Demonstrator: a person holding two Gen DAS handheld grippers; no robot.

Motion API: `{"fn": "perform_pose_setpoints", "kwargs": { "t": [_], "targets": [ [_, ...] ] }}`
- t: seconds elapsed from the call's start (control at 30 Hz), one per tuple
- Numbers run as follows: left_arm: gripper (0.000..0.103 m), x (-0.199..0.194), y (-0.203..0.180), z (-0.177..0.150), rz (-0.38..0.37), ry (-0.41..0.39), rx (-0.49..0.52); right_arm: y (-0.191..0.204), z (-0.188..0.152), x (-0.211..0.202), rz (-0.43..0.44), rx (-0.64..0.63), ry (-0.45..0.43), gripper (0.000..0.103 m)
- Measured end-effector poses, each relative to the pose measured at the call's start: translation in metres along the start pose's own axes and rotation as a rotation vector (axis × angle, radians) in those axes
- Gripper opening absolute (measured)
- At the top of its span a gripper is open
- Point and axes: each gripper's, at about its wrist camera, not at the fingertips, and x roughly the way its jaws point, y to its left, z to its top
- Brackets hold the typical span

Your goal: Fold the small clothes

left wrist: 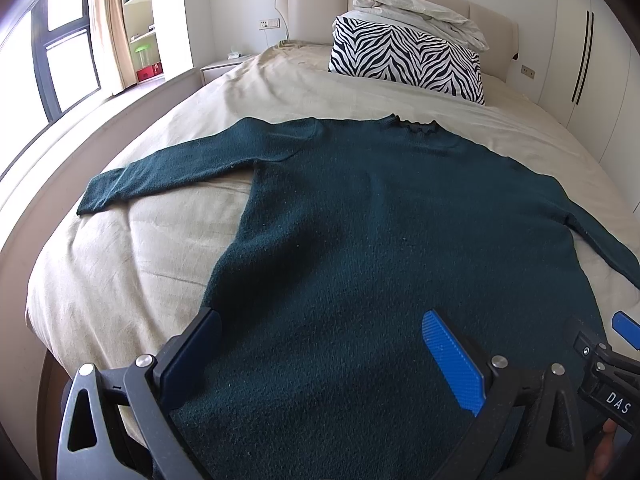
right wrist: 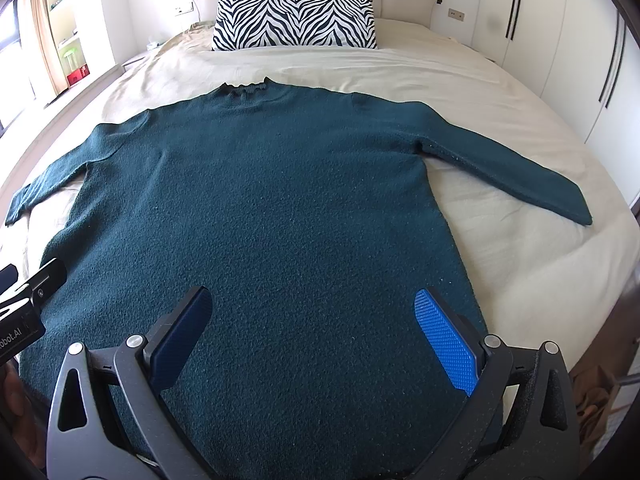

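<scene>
A dark green knit sweater (left wrist: 360,216) lies flat on the bed with its collar toward the headboard and both sleeves spread out; it also shows in the right wrist view (right wrist: 280,200). My left gripper (left wrist: 324,320) is open and empty, above the hem's left part. My right gripper (right wrist: 316,300) is open and empty, above the hem's right part. The right gripper's tip (left wrist: 624,332) shows at the lower right of the left wrist view. The left gripper's body (right wrist: 28,300) shows at the left edge of the right wrist view.
The bed has a beige sheet (left wrist: 132,248). A zebra-print pillow (left wrist: 408,60) with a folded pale duvet (left wrist: 420,12) on it lies against the headboard. A window and shelves are to the left, white wardrobe doors (right wrist: 560,40) to the right.
</scene>
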Motion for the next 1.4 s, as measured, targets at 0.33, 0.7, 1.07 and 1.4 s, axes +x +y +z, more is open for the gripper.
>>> {"fn": "perform_pose_setpoints", "kwargs": {
  "t": [0.33, 0.7, 1.07, 1.4],
  "targets": [
    [0.103, 0.001, 0.0, -0.001, -0.001, 0.0, -0.001, 0.001, -0.002, 0.001, 0.0, -0.001, 0.002, 0.103],
    [0.103, 0.001, 0.001, -0.003, -0.003, 0.0, -0.004, 0.002, -0.004, 0.002, 0.001, -0.003, 0.005, 0.103],
    [0.103, 0.003, 0.006, -0.004, -0.012, 0.006, -0.022, 0.007, -0.006, 0.004, -0.003, -0.01, 0.012, 0.103],
    [0.103, 0.002, 0.013, -0.003, -0.003, -0.012, -0.005, 0.011, 0.0, 0.009, 0.022, -0.025, 0.033, 0.103]
  ]
}}
